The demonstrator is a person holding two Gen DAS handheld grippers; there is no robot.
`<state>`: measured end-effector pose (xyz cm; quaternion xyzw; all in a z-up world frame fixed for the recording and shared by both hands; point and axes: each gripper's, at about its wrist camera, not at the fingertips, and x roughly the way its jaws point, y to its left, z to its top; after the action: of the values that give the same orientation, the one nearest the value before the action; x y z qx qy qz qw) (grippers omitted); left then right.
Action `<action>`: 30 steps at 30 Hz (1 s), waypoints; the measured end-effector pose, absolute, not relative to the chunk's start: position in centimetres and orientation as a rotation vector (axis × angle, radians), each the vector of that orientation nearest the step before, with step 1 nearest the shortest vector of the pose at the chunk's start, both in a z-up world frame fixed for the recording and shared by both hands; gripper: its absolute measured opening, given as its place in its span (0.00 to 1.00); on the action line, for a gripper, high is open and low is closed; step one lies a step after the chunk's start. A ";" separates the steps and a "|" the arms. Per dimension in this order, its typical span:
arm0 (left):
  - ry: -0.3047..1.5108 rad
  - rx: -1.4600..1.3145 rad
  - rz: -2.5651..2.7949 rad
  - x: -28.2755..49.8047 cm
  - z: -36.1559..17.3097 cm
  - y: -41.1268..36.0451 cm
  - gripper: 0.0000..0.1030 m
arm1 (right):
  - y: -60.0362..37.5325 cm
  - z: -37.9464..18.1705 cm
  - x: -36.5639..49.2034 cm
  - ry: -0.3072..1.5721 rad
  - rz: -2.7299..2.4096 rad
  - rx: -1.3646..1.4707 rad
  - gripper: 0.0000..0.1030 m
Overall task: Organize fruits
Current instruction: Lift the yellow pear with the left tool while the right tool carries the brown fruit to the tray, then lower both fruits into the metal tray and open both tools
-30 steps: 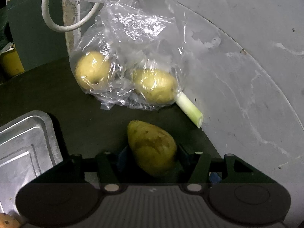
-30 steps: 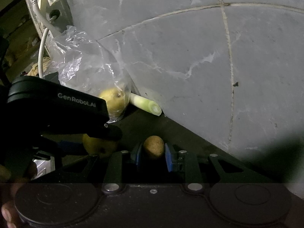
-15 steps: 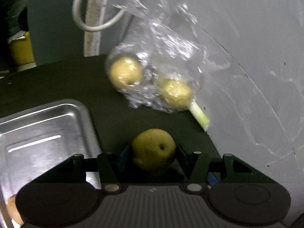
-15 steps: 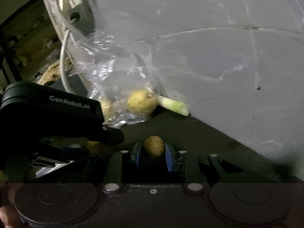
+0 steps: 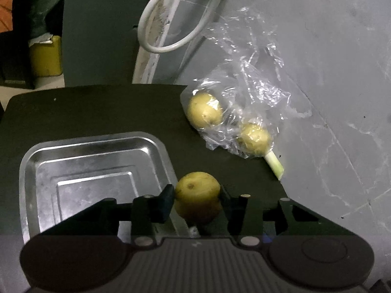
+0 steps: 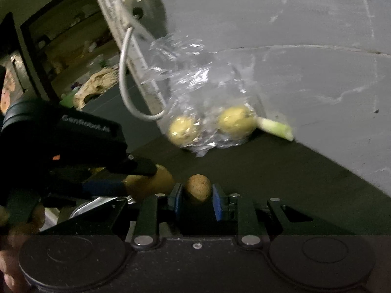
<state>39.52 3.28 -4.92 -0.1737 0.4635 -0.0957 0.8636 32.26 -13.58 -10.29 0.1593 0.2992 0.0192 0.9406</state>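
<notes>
Yellow-green round pear [image 5: 197,190] pinched in left gripper [image 5: 197,196], now at right edge of rectangular steel tray [image 5: 92,171], farther from clear plastic bag [image 5: 234,122] than before. Small brown kiwi [image 6: 198,187] pinched in right gripper [image 6: 197,196], unchanged.

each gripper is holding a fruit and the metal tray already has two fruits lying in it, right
Not quite. Each gripper does hold a fruit: the left gripper a yellow pear, the right gripper a small brown fruit. But the left wrist view shows no fruit in the metal tray.
</notes>
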 end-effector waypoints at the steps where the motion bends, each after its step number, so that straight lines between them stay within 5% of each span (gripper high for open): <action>1: 0.970 -0.366 -0.197 39.3 -5.0 3.5 0.37 | -13.2 -10.4 32.2 0.615 0.049 0.321 0.27; 27: 1.031 -0.412 -0.122 39.0 -7.0 7.0 0.34 | -8.9 -11.6 33.3 0.703 0.214 0.192 0.27; 30: 1.024 -0.405 -0.114 38.9 -6.9 7.0 0.40 | -8.8 -11.7 33.3 0.709 0.217 0.179 0.29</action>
<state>38.94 7.04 -6.90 -0.1921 0.4864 -0.0541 0.8507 33.28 -8.84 -11.66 0.0876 0.3458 0.1057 0.9282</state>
